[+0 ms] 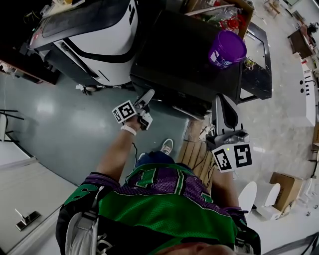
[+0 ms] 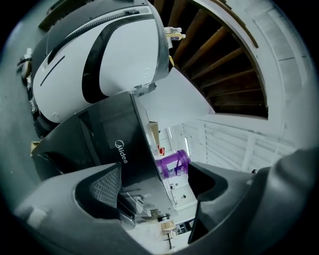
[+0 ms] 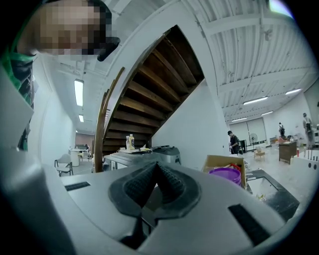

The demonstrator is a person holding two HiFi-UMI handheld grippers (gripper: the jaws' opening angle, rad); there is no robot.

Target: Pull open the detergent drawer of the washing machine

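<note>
A black Midea washing machine (image 1: 184,55) stands in front of me, and a purple detergent tub (image 1: 227,49) sits on its top. Its front face is steeply foreshortened in the head view, so I cannot make out the drawer. My left gripper (image 1: 144,107) hovers just short of the machine's front left corner, rolled to one side. In the left gripper view the jaws (image 2: 159,191) are open and empty, framing the machine's dark panel (image 2: 122,152) and the tub (image 2: 173,163). My right gripper (image 1: 224,112) is by the front right edge. Its pads (image 3: 156,172) meet with nothing held.
A white-and-black machine (image 1: 94,35) stands close on the washer's left. An open cardboard box (image 1: 224,15) of goods sits behind it. A wooden pallet (image 1: 197,152) lies at my feet, with another box (image 1: 286,189) at right. A wooden staircase (image 3: 149,89) rises beyond.
</note>
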